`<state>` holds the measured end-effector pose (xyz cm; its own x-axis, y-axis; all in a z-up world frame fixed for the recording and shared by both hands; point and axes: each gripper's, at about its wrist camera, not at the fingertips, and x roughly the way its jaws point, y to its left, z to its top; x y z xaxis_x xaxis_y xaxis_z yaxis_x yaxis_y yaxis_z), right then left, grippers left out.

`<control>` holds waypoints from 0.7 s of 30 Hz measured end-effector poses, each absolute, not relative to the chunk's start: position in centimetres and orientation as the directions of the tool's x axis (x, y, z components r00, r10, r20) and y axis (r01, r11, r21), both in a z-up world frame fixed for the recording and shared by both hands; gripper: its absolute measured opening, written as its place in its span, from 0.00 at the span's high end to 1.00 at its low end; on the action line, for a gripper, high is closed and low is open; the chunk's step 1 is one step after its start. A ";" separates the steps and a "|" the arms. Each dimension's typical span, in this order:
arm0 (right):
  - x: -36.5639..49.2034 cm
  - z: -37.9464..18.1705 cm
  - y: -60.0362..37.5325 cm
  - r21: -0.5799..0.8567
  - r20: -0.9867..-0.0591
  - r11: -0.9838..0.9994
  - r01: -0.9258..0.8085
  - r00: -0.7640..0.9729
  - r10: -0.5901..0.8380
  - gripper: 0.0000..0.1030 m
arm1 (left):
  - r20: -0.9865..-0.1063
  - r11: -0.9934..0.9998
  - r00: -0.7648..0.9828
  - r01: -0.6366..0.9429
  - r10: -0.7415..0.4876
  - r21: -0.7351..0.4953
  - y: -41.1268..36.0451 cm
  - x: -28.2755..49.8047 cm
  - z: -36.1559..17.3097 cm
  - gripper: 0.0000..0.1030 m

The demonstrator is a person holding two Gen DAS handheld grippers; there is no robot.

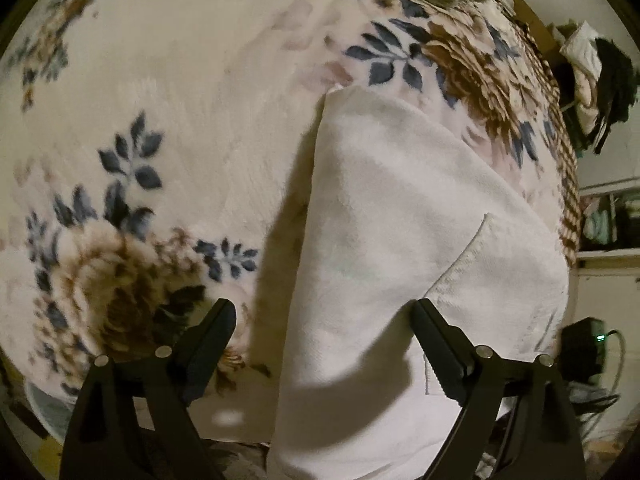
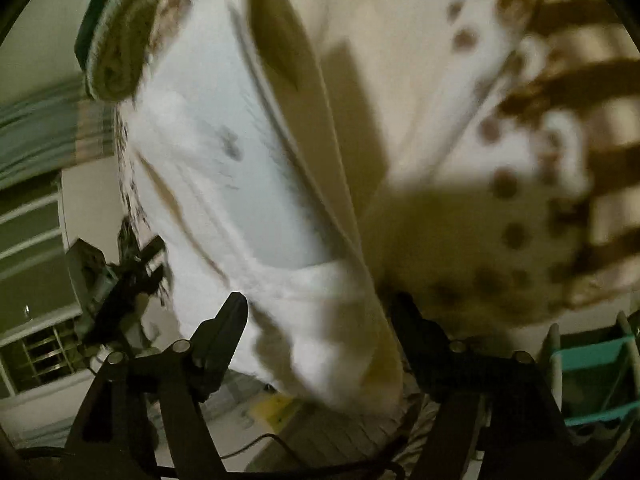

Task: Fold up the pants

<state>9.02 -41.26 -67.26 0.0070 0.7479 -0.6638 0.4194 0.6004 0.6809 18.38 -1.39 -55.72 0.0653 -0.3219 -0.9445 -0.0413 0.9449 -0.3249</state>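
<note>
White pants lie folded lengthwise on a floral blanket, one back pocket showing near my left gripper. My left gripper is open and empty, its jaws straddling the pants' left edge near the waist. In the right wrist view, which is blurred, the white pants stretch away from my right gripper. That gripper is open, with the near end of the pants between its fingers and hanging over the bed's edge.
A pile of clothes hangs at the far right beyond the bed. A rolled green-edged towel lies at the far end of the pants. Shelves stand at left, a teal rack at right, and cables run below.
</note>
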 end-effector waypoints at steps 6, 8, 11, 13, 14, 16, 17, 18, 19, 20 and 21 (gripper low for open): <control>10.3 -66.8 -39.7 0.728 -0.641 0.589 0.351 0.042 0.766 0.22 | -0.933 0.931 0.061 -0.060 -0.355 -0.359 -0.5 18.4 -56.7 0.13; 10.3 -66.8 -39.6 0.736 -0.634 0.573 0.360 0.071 0.770 0.24 | -0.933 0.932 0.064 -0.057 -0.355 -0.359 -0.6 18.4 -56.7 0.13; 10.6 -66.5 -38.9 0.729 -0.648 0.588 0.352 0.078 0.757 0.26 | -0.930 0.929 0.064 -0.058 -0.363 -0.367 -0.8 18.5 -56.9 0.13; 11.1 -66.1 -38.0 0.714 -0.670 0.615 0.333 0.074 0.738 0.28 | -0.930 0.929 0.070 -0.053 -0.362 -0.366 -0.9 18.5 -57.0 0.13; 11.2 -65.9 -37.8 0.710 -0.677 0.624 0.326 0.073 0.732 0.31 | -0.931 0.931 0.072 -0.048 -0.359 -0.363 -1.0 18.5 -56.9 0.13; 11.2 -65.6 -38.0 0.700 -0.689 0.636 0.325 0.073 0.721 0.37 | -0.934 0.935 0.077 -0.045 -0.349 -0.352 -1.0 18.4 -56.8 0.13; 11.2 -65.5 -37.9 0.693 -0.696 0.642 0.326 0.073 0.714 0.39 | -0.935 0.936 0.078 -0.037 -0.347 -0.351 -1.1 18.4 -56.8 0.15; 10.8 -65.4 -38.3 0.690 -0.700 0.647 0.325 0.073 0.710 0.41 | -0.933 0.935 0.081 -0.024 -0.350 -0.353 -1.2 18.4 -56.7 0.19; 10.8 -65.4 -38.2 0.685 -0.706 0.651 0.327 0.075 0.705 0.43 | -0.931 0.933 0.084 -0.010 -0.357 -0.359 -1.4 18.4 -56.6 0.31; 10.8 -65.3 -37.4 0.681 -0.710 0.654 0.330 0.077 0.700 0.45 | -0.925 0.928 0.085 0.008 -0.371 -0.372 -1.8 18.4 -56.4 0.50; 10.8 -65.2 -37.4 0.677 -0.714 0.656 0.334 0.081 0.695 0.47 | -0.924 0.928 0.085 0.033 -0.373 -0.371 -2.3 18.3 -56.1 0.51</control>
<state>10.82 -37.44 -65.19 0.0808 0.6954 -0.7141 0.3336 0.6563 0.6768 18.33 -2.32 -56.12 0.0853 -0.3725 -0.9241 0.0332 0.9280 -0.3710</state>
